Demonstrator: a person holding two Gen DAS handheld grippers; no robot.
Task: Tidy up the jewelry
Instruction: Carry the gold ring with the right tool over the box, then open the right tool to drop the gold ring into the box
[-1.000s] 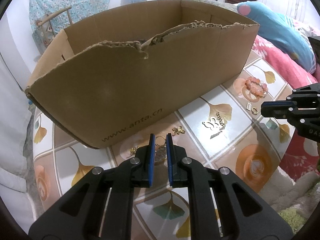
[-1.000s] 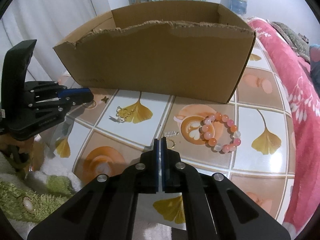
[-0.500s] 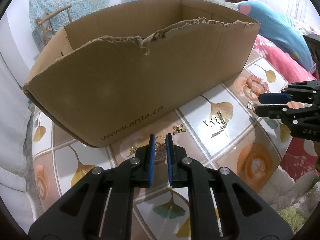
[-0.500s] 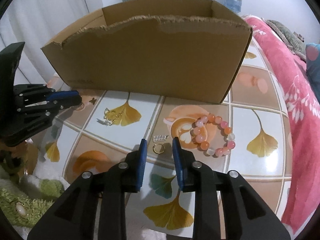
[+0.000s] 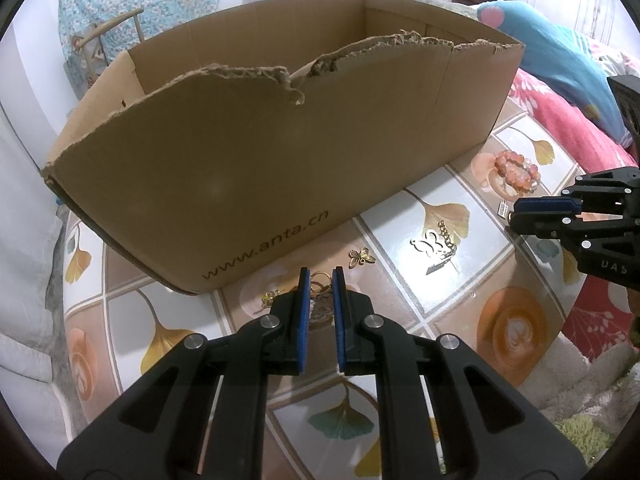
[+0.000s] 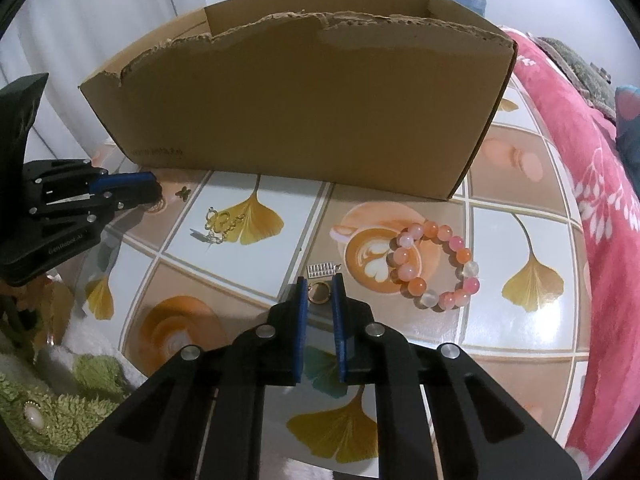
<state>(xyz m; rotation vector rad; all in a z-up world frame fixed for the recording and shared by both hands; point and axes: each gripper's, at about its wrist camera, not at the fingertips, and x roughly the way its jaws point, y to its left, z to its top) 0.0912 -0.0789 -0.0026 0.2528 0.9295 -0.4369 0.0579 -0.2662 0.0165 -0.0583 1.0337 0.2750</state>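
Observation:
A torn cardboard box stands on the patterned tabletop; it also shows in the right wrist view. My left gripper is open, its fingers either side of gold rings on the table. My right gripper is open around a small gold ring. A small silver comb charm lies just beyond it. A pink and orange bead bracelet lies to its right. A gold chain piece and a small butterfly charm lie near the box.
A pink floral blanket borders the table on the right. A green fluffy cloth lies at the near left edge. A blue cushion sits beyond the box. The box wall stands close behind the jewelry.
My right gripper has opened from shut and moved forward and down, so the gold ring now sits between its fingers. The left gripper has held almost still.

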